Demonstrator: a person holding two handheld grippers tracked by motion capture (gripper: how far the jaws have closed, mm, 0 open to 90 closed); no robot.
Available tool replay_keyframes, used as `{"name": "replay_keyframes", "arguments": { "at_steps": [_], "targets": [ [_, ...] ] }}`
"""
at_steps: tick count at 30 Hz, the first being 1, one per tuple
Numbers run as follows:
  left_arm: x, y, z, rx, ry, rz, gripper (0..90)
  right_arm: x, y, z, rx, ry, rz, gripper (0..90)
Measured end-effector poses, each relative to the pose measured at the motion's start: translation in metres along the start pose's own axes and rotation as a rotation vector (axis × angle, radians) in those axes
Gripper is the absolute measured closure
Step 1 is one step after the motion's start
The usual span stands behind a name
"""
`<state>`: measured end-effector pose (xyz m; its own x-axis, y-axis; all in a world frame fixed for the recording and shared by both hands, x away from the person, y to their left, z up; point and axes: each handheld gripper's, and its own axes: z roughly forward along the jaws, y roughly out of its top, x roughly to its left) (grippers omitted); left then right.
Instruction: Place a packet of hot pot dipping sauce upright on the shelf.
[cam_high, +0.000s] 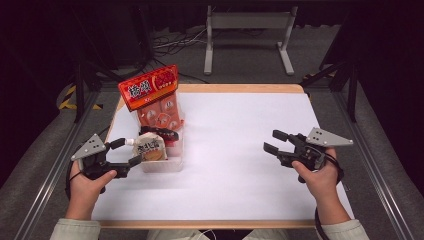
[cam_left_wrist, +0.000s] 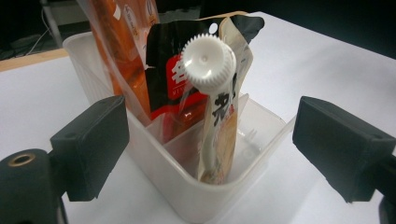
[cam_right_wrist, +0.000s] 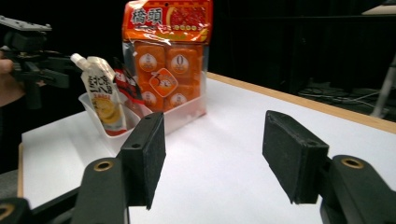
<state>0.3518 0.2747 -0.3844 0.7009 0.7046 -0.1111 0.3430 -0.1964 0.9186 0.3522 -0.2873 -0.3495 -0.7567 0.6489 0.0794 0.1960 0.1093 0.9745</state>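
one spout pouch, one clear bin holding three packets, left gripper jaws spread around it, right gripper jaws spread

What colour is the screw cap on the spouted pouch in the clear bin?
White, with a ridged edge. The screw cap shows best in the left gripper view.

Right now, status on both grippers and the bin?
Left gripper open around spout pouch in clear bin. Right gripper open, empty, apart. Nothing in the way.
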Motion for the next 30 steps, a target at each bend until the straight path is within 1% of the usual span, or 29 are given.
{"name": "replay_keyframes", "arguments": {
  "at_steps": [3, 4, 6, 7, 9, 10, 12, 15, 17, 18, 19, 21, 22, 23, 26, 28, 30],
  "targets": [
    [0.0, -0.004, -0.003, 0.002, 0.011, -0.005, 10.9, -0.005, -0.005, -0.009, 0.014, -0.03, 0.0, 38.5],
    [0.0, -0.005, -0.003, -0.002, 0.013, -0.014, 10.9, -0.006, -0.007, -0.011, 0.017, -0.036, 0.003, 37.4],
    [0.0, -0.008, -0.004, 0.006, 0.019, -0.027, 10.7, -0.009, -0.011, -0.014, 0.027, -0.052, 0.002, 34.4],
    [0.0, -0.01, -0.004, 0.006, 0.021, -0.026, 10.4, -0.011, -0.013, -0.016, 0.031, -0.061, 0.001, 32.8],
    [0.0, -0.013, -0.004, 0.017, 0.024, -0.039, 10.2, -0.013, -0.019, -0.019, 0.046, -0.086, -0.006, 31.0],
    [0.0, -0.014, -0.004, 0.02, 0.028, -0.035, 10.0, -0.015, -0.021, -0.021, 0.053, -0.1, -0.01, 30.4],
    [0.0, -0.017, -0.003, 0.019, 0.026, -0.047, 9.7, -0.017, -0.028, -0.024, 0.071, -0.127, -0.017, 28.8],
    [0.001, -0.02, 0.0, 0.028, 0.025, -0.053, 9.5, -0.022, -0.037, -0.026, 0.077, -0.143, -0.001, 26.4],
    [0.001, -0.022, 0.003, 0.027, 0.018, -0.042, 9.2, -0.024, -0.045, -0.026, 0.08, -0.15, 0.02, 25.5],
    [0.0, -0.024, 0.006, 0.027, 0.019, -0.025, 8.8, -0.025, -0.047, -0.025, 0.081, -0.154, 0.024, 25.3],
    [0.0, -0.025, 0.008, 0.031, 0.016, -0.024, 8.4, -0.025, -0.052, -0.024, 0.087, -0.156, 0.022, 25.0],
    [0.001, -0.026, 0.009, 0.028, 0.01, -0.027, 8.0, -0.025, -0.055, -0.024, 0.093, -0.158, 0.017, 24.9],
    [0.002, -0.028, 0.011, 0.022, 0.007, -0.036, 8.0, -0.026, -0.058, -0.023, 0.094, -0.16, 0.015, 24.7],
    [0.002, -0.029, 0.012, 0.023, 0.003, -0.042, 7.8, -0.026, -0.062, -0.022, 0.091, -0.163, 0.021, 24.5],
    [0.003, -0.032, 0.014, 0.019, 0.003, -0.049, 7.8, -0.027, -0.07, -0.022, 0.082, -0.18, 0.017, 24.5],
    [0.002, -0.036, 0.016, 0.005, 0.015, -0.053, 8.8, -0.027, -0.077, -0.021, 0.099, -0.19, 0.016, 24.4],
    [0.001, -0.038, 0.017, 0.01, 0.009, -0.058, 8.8, -0.028, -0.08, -0.021, 0.103, -0.191, 0.019, 24.5]
  ]
}}
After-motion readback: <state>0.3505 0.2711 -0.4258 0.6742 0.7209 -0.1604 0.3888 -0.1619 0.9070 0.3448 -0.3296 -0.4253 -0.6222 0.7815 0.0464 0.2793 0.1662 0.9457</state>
